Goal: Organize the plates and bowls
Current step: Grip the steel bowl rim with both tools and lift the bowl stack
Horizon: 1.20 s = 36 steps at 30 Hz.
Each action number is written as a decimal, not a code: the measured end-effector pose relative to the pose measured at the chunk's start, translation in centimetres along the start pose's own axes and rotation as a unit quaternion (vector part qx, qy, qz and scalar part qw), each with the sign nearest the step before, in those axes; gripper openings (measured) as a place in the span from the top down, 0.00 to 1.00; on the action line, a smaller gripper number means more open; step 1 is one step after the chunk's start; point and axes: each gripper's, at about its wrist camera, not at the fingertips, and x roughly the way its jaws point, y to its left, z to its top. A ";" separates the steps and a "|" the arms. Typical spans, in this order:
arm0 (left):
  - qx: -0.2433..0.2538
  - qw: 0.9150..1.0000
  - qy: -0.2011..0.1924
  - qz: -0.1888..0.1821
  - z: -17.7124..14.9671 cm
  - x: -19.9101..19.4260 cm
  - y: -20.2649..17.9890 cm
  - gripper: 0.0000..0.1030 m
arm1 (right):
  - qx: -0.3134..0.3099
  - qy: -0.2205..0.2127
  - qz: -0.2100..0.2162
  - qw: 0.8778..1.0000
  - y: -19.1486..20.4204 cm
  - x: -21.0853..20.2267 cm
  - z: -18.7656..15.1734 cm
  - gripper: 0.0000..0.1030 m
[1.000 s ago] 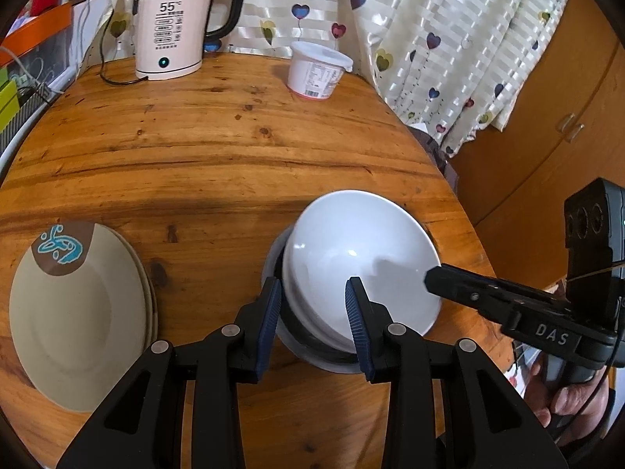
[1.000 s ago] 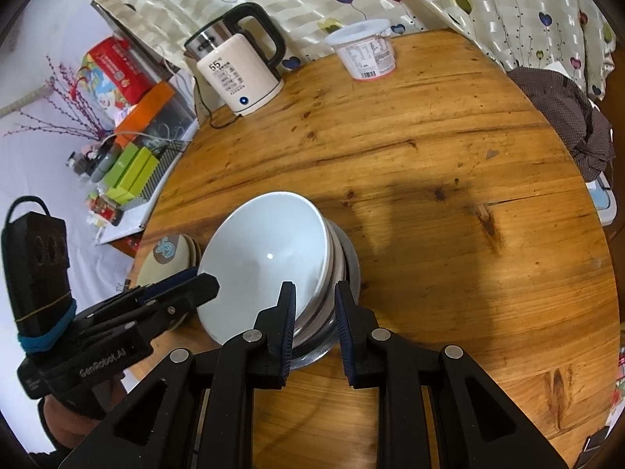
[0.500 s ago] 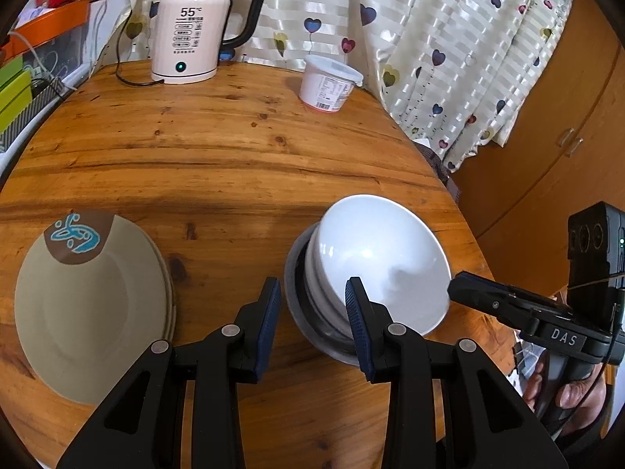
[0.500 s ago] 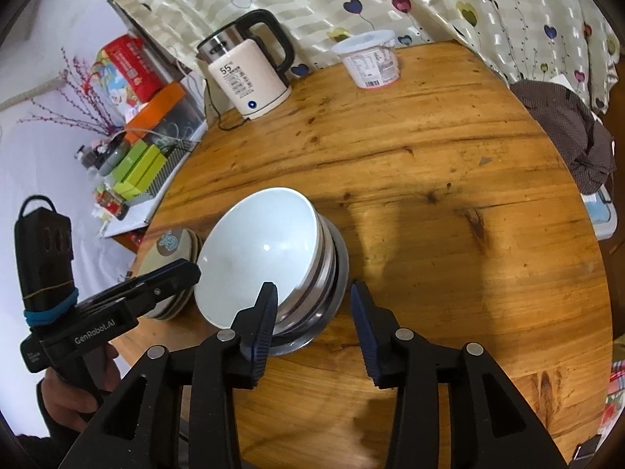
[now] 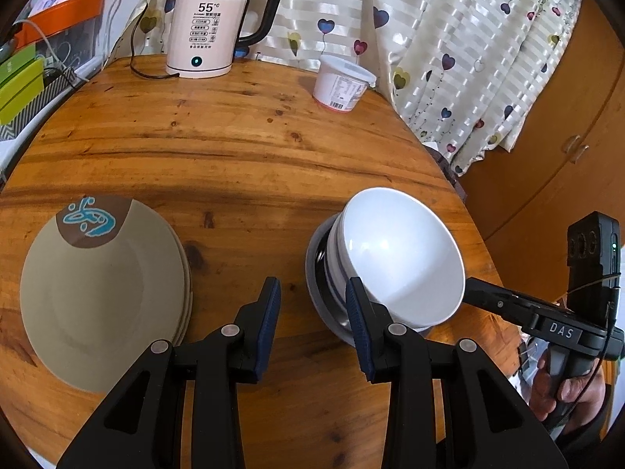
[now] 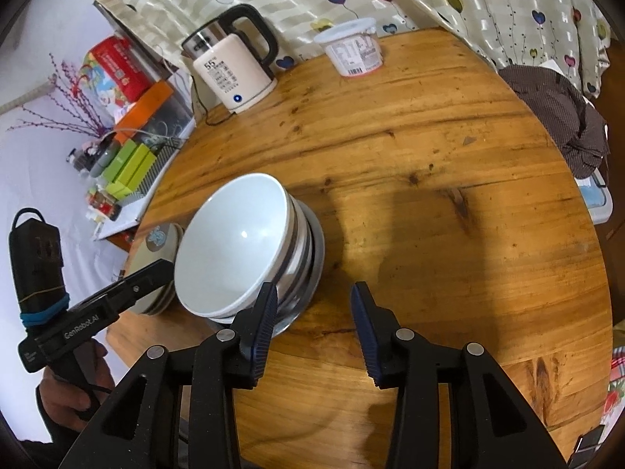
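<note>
My left gripper [image 5: 312, 308] is released with only bare table [image 5: 242, 156] between its jaws; my right gripper [image 6: 314, 312] has just opened off the stack and grips nothing. The white bowl [image 5: 402, 254] sits nested on the stacked bowls just beside both, the beige plates [image 5: 101, 293] lie left, and the kettle [image 5: 207, 27] and tub [image 5: 341, 88] stand at the far edge.

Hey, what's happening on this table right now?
A person holds a gripper in each hand over a round wooden table, sorting dishes. The bowls are nested in one stack, white bowl on top, and the beige plates sit piled beside it. The right gripper has just been opening and now stands open beside the bowl stack with nothing between its jaws. The left gripper is open too, holding nothing.
</note>
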 end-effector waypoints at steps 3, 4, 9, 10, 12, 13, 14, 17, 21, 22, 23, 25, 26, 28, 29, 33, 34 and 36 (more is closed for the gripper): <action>-0.002 1.000 0.005 0.001 -0.4 0.2 0.2 0.65 | 0.000 0.005 0.001 1.000 0.0 0.4 -0.1 0.62; -0.003 1.000 0.007 0.001 -0.5 0.3 0.3 0.65 | 0.000 0.007 0.000 1.000 0.0 0.5 -0.1 0.62; -0.006 1.000 0.017 0.002 -1.0 0.8 0.5 0.65 | 0.000 0.013 0.000 1.000 -0.1 0.9 -0.2 0.62; -0.006 1.000 0.019 0.001 -1.0 1.0 0.5 0.65 | 0.000 0.013 0.000 1.000 -0.1 0.9 -0.2 0.62; -0.005 1.000 0.024 -0.001 -1.1 1.2 0.4 0.65 | 0.000 0.013 0.002 1.000 -0.1 1.0 -0.1 0.62; -0.004 1.000 0.025 -0.003 -1.2 1.3 0.3 0.65 | 0.000 0.013 0.001 1.000 -0.1 1.0 -0.1 0.62; -0.003 1.000 0.027 -0.004 -1.2 1.3 0.3 0.65 | -0.001 0.013 0.001 1.000 -0.2 1.0 -0.1 0.62; -0.001 1.000 0.031 -0.005 -1.3 1.4 0.1 0.65 | -0.002 0.013 0.002 1.000 -0.1 1.0 -0.1 0.62; -0.003 0.999 0.034 -0.006 -1.4 1.6 0.2 0.65 | 0.000 0.013 0.003 1.000 -0.1 1.1 0.0 0.62; -0.003 0.999 0.034 -0.006 -1.4 1.6 0.2 0.65 | -0.001 0.013 0.001 1.000 -0.1 1.0 -0.1 0.62; -0.003 0.999 0.034 -0.006 -1.4 1.6 0.2 0.65 | -0.001 0.012 0.001 1.000 0.0 1.1 0.0 0.62; -0.004 0.999 0.034 -0.007 -1.4 1.5 0.2 0.65 | -0.002 0.013 0.000 1.000 -0.1 1.1 0.0 0.62; -0.004 0.999 0.033 -0.006 -1.4 1.5 0.1 0.65 | -0.002 0.013 0.001 1.000 -0.1 1.1 0.0 0.62; -0.005 0.999 0.032 -0.006 -1.3 1.6 0.2 0.65 | -0.002 0.013 0.001 1.000 -0.1 1.1 0.0 0.62; -0.006 0.999 0.031 -0.005 -1.2 1.6 0.2 0.65 | -0.001 0.013 0.001 1.000 -0.1 1.1 0.0 0.62; -0.006 0.999 0.032 -0.003 -1.0 1.7 0.2 0.65 | -0.002 0.012 0.001 1.000 -0.1 1.1 0.0 0.62; -0.006 0.999 0.032 -0.002 -0.9 1.7 0.2 0.65 | -0.002 0.012 0.000 1.000 -0.1 1.1 0.1 0.62; -0.008 0.999 0.033 0.000 -0.8 1.8 0.3 0.65 | -0.003 0.011 -0.002 1.000 -0.1 1.1 0.3 0.62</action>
